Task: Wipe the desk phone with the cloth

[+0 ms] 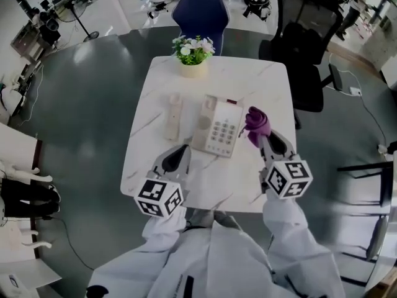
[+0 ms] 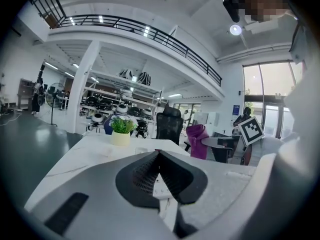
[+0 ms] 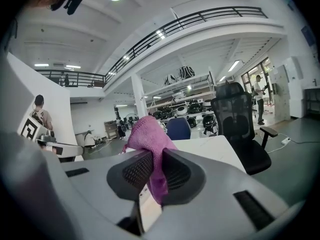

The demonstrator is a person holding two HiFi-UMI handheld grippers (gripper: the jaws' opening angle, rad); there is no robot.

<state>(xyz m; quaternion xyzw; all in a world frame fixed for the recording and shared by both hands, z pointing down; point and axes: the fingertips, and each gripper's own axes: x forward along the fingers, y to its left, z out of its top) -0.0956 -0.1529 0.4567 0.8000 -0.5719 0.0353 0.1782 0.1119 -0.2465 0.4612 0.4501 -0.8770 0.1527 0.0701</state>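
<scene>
A beige desk phone (image 1: 216, 128) lies mid-table, its handset (image 1: 174, 117) off the cradle and lying to its left. My right gripper (image 1: 265, 136) is shut on a purple cloth (image 1: 257, 122) (image 3: 150, 144), held just right of the phone's keypad. The cloth sticks up between the jaws in the right gripper view. My left gripper (image 1: 181, 155) (image 2: 157, 156) hovers in front of the phone, its jaws closed together with nothing between them. The purple cloth (image 2: 196, 140) and the right gripper's marker cube (image 2: 250, 130) show at the right of the left gripper view.
The white marble table (image 1: 155, 166) carries a potted plant (image 1: 193, 54) at its far edge. A blue chair (image 1: 201, 14) stands behind the table and a black office chair (image 1: 307, 39) at the far right. Dark floor surrounds the table.
</scene>
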